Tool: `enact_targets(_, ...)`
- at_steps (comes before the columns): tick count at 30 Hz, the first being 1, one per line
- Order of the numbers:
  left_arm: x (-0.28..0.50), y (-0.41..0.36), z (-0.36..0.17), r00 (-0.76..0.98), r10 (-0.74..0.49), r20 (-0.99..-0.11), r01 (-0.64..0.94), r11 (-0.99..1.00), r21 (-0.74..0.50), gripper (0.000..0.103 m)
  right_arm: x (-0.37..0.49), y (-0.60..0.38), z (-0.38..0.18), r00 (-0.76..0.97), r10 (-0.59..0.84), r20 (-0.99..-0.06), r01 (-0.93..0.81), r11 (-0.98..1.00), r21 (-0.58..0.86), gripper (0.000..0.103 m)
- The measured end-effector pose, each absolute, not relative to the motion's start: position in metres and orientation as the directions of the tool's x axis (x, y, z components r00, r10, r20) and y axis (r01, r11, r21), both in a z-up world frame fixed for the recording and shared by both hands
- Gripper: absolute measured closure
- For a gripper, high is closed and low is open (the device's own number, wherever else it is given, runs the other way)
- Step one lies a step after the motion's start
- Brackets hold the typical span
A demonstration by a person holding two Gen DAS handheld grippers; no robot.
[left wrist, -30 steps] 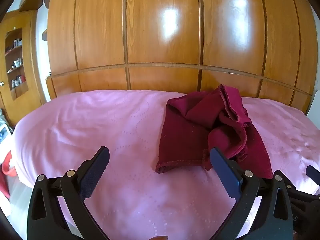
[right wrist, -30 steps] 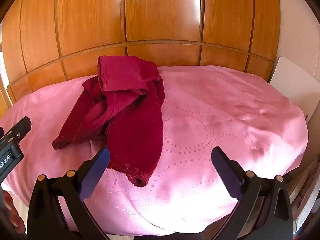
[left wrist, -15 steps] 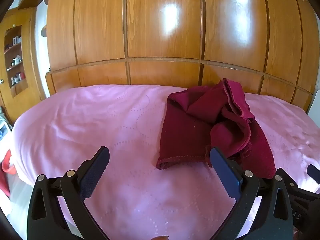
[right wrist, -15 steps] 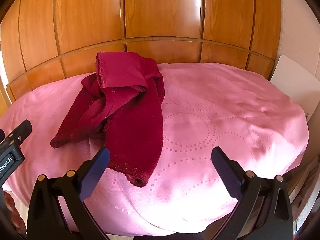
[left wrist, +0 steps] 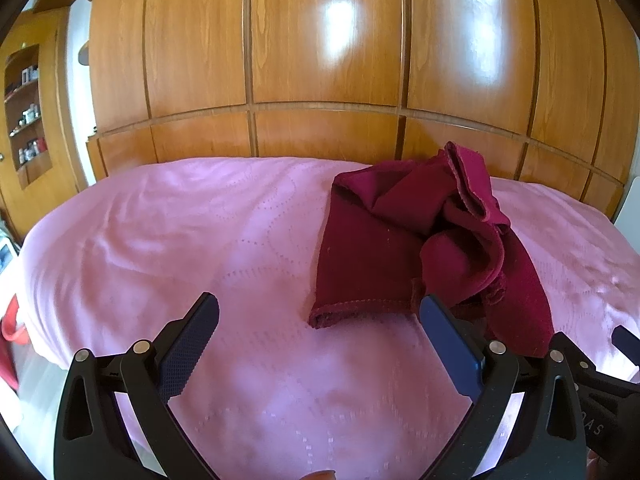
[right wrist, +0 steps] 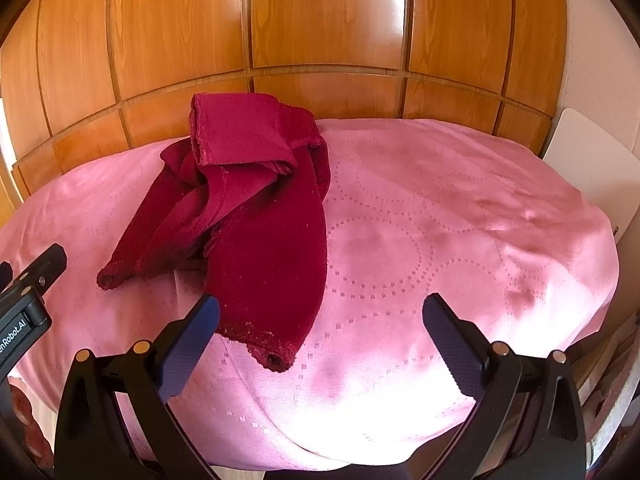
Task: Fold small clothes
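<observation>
- the dark red cloth (left wrist: 404,252) lies in a messy heap on the pink bed cover (left wrist: 180,240), near the wooden wall (left wrist: 320,60) at the back.
- the left claw (left wrist: 318,312) is wide open and holds nothing. its right finger sits just in front of the cloth's near edge.
- the right claw (right wrist: 320,314) is wide open and empty too. its left finger is just beside the long hanging end of the cloth.
- the cloth is bunched up with many layers. a claw could pinch two layers at once, and then the cloth would not open flat.
- a claw could also grab the pink cover under the cloth and pull it up by mistake.
- if only one claw gets a hold, the cloth may twist more.
- it is hard to tell what kind of clothing it is. the folds hide its shape.
- the corners in the middle of the heap are hidden.
- the bottom of each view is blocked by the black claw arms.
</observation>
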State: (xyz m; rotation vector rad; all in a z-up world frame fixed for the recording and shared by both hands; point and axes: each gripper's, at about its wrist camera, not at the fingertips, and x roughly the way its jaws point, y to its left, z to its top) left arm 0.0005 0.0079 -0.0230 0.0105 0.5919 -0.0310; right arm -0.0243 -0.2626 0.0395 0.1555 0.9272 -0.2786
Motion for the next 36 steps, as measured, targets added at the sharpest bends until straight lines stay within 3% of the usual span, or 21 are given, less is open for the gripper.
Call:
enact_targets(27, 0.011, 0.006, -0.025, 0.816, 0.004, -0.578, 0.014, 1.000, 0.028, 0.003, -0.018, -0.264, 0.031, 0.558, -0.148, -0.817, 0.286, 0.958, 0.021, 0.002)
enact_targets(36, 0.015, 0.012, -0.029, 0.796, -0.040, -0.604, 0.059, 0.998, 0.011, 0.003, -0.013, -0.269, 0.024, 0.548, -0.122, -0.827, 0.279, 0.959, 0.043, 0.002)
